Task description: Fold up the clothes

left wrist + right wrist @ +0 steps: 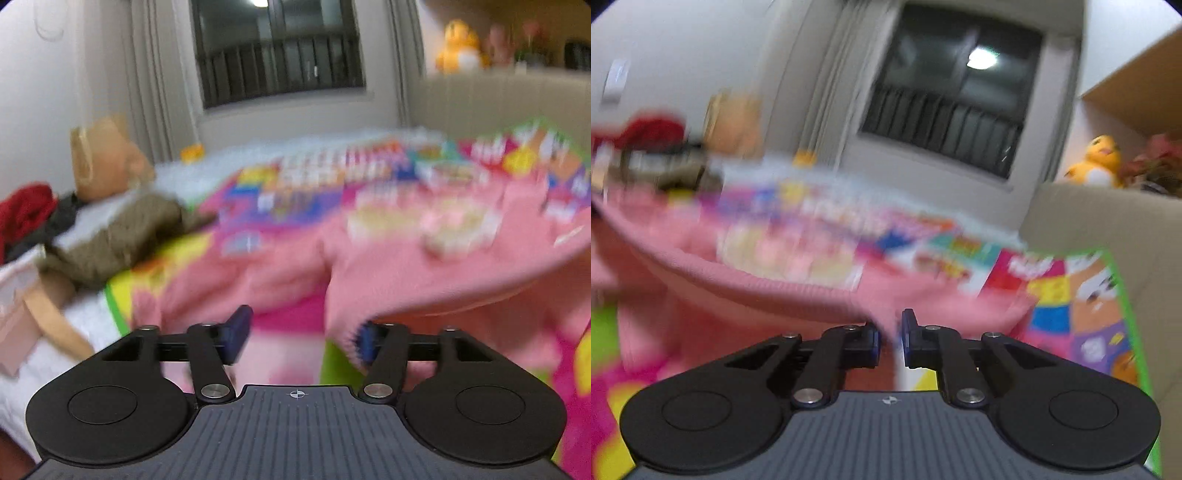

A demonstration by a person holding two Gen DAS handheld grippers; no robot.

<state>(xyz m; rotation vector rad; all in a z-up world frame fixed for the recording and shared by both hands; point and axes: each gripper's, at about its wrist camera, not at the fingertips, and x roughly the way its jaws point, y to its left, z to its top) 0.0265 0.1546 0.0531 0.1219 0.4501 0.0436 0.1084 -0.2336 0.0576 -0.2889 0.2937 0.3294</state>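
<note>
Blurred pink sweater (pixel 424 266) over colourful mat (pixel 258 199); print and lettering unreadable.

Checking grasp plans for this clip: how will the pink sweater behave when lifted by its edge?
Probably floppy: the pink sweater sags between its held ends. Its knit looks soft and likely grippy. Right gripper pinches its hem.

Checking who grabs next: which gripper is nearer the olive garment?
Left. The olive garment lies just ahead-left of the left gripper; from the right gripper, it sits far off left.
</note>
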